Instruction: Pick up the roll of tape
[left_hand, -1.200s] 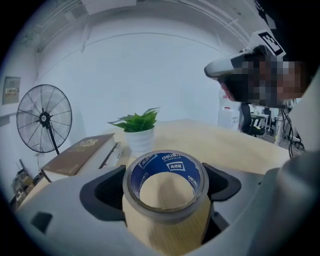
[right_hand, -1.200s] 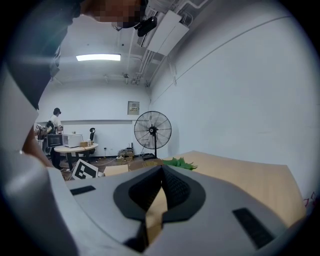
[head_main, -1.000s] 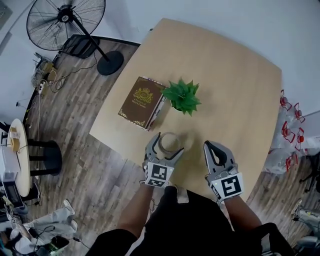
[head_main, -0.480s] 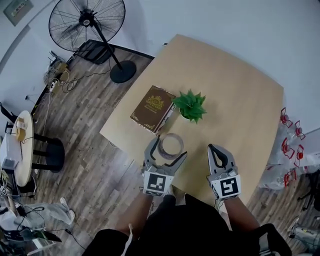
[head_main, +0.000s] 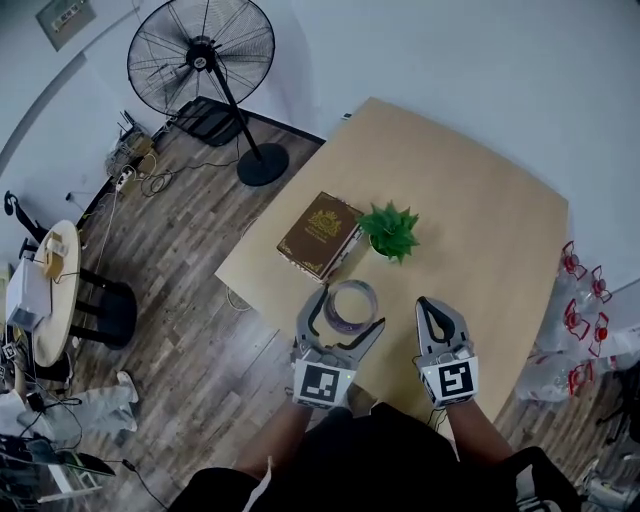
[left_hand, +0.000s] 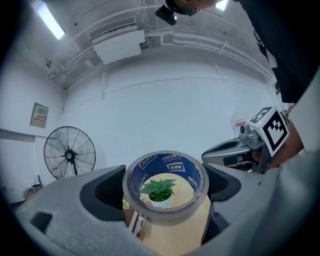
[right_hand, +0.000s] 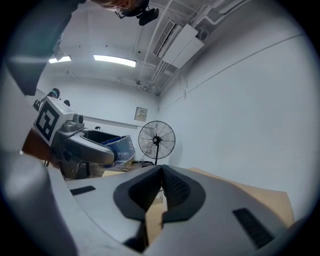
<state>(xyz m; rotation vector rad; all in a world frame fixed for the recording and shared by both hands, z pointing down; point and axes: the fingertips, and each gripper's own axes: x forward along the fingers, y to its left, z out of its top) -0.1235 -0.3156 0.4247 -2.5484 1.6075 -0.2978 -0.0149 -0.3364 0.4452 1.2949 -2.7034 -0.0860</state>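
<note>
The roll of tape (head_main: 352, 305), a grey ring with a blue inner core, is held off the wooden table (head_main: 480, 230) between the jaws of my left gripper (head_main: 342, 312). In the left gripper view the tape (left_hand: 166, 186) fills the gap between both jaws of the gripper (left_hand: 165, 192), and a small green plant shows through its hole. My right gripper (head_main: 438, 318) hovers to the right of the roll, near the table's front edge, its jaws pressed together with nothing in them (right_hand: 161, 192).
A brown book (head_main: 318, 233) and a potted green plant (head_main: 390, 230) stand on the table beyond the roll. A standing fan (head_main: 205, 60) is on the floor at the far left. A round side table (head_main: 45, 290) sits at the left edge.
The roll has risen from the table in my left gripper. The view has shifted, so the table and fan sit further right and lower in frame.
</note>
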